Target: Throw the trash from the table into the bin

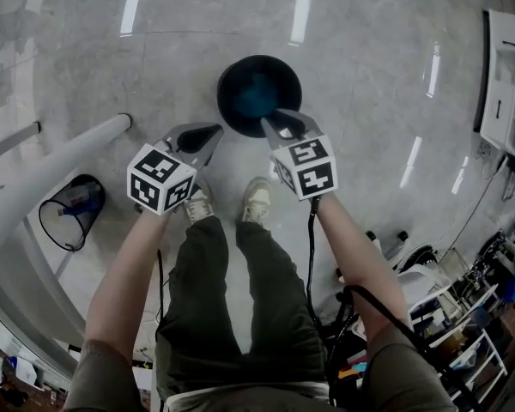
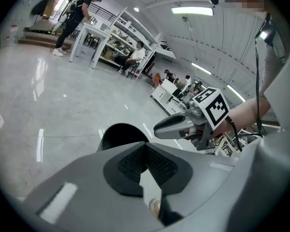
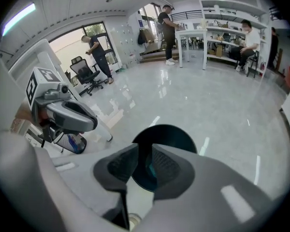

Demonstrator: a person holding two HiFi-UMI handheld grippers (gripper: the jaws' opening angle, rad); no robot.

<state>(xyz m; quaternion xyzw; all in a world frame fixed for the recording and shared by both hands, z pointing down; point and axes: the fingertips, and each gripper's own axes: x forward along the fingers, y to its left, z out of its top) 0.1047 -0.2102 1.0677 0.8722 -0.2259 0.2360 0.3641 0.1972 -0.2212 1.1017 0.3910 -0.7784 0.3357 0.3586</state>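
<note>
Two grippers hang above the floor, in front of the person's shoes [image 1: 256,202], and neither carries anything. At the far left of the head view a wire basket [image 1: 47,230] stands beside the white leg of the bench [image 1: 60,166], with something blue inside it. I cannot tell what that is.

Next comes the left gripper [image 1: 213,130]. Its fingers [image 2: 130,164] are closed, with the tips touching each other and nothing between them.

In the middle stands the round black bin [image 1: 224,82] on the floor, just beyond both grippers. A blue-green piece of trash [image 1: 256,89] lies at its bottom.

The right gripper [image 1: 269,124] points down over the near rim of the bin. Its fingers [image 3: 168,166] stand a little apart, and through the narrow gap only the inside of the bin shows.

I judge that one drop is done and the hands are between two rounds. The top of the bench is in no view, so how much trash remains there is unknown. The next move calls for turning back to the bench at the left, opening the fingers wider, and choosing one piece to grip.
</note>
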